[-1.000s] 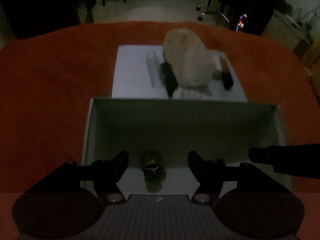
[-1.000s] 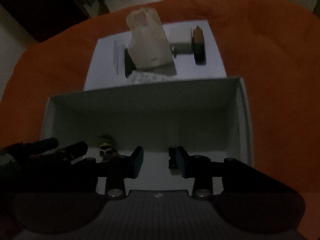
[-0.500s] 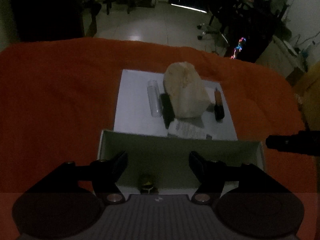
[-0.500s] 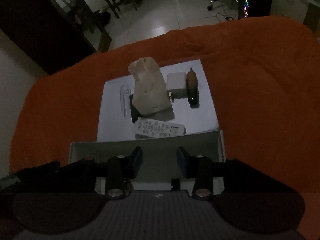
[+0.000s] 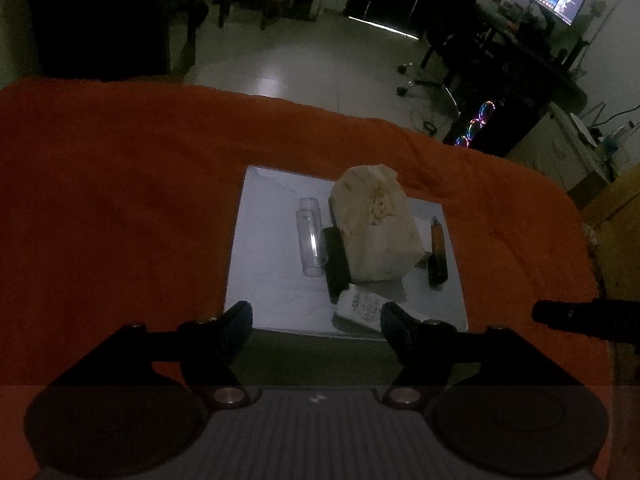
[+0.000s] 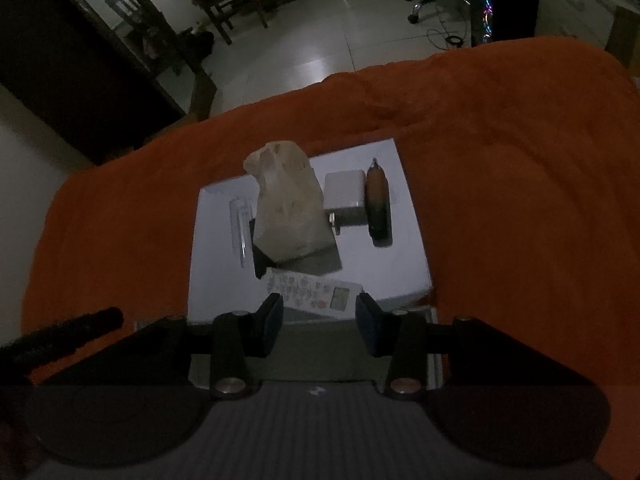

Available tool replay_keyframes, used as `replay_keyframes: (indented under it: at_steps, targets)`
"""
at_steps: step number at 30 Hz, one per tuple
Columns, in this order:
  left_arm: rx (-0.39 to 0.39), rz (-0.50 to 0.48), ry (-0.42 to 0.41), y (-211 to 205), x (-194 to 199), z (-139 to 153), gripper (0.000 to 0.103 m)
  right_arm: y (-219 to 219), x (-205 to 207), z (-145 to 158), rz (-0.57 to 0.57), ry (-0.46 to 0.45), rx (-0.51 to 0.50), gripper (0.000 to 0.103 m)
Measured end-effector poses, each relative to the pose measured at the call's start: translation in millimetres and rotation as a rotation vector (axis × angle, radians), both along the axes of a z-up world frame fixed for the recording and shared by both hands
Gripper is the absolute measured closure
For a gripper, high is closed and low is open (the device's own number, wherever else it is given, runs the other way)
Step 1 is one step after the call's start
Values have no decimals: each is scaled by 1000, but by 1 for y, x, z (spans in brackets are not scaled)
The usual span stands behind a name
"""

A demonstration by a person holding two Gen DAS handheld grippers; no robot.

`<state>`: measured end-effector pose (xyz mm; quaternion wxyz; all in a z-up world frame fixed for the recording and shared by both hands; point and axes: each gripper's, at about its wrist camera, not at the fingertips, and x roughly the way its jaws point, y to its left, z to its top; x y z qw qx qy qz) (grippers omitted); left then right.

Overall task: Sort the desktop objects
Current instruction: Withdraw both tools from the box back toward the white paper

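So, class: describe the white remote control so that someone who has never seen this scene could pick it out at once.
Find the white sheet lying on the orange cloth. At the sheet's near edge, in front of the pale tissue pack, lies the remote control. It alone is flat and white with rows of small buttons and a little screen at one end.

On a white sheet (image 6: pixel 404 256) lie a clear vial (image 5: pixel 309 236), a black bar (image 5: pixel 336 266), an upright cream tissue pack (image 6: pixel 289 210), a white charger (image 6: pixel 346 196), a brown pen-like tube (image 6: pixel 378 200) and a white remote (image 6: pixel 316 292) beside the grey box (image 6: pixel 320 354).
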<state>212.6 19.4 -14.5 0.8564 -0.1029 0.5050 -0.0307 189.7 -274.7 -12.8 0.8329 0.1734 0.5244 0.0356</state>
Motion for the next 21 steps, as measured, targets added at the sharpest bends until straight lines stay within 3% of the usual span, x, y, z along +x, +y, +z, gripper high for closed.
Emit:
replay_keyframes:
  at_steps: [21]
  targets:
    - [34,-46,53,-21,63,-63,35,-2,70,-46,74,38,-26,53]
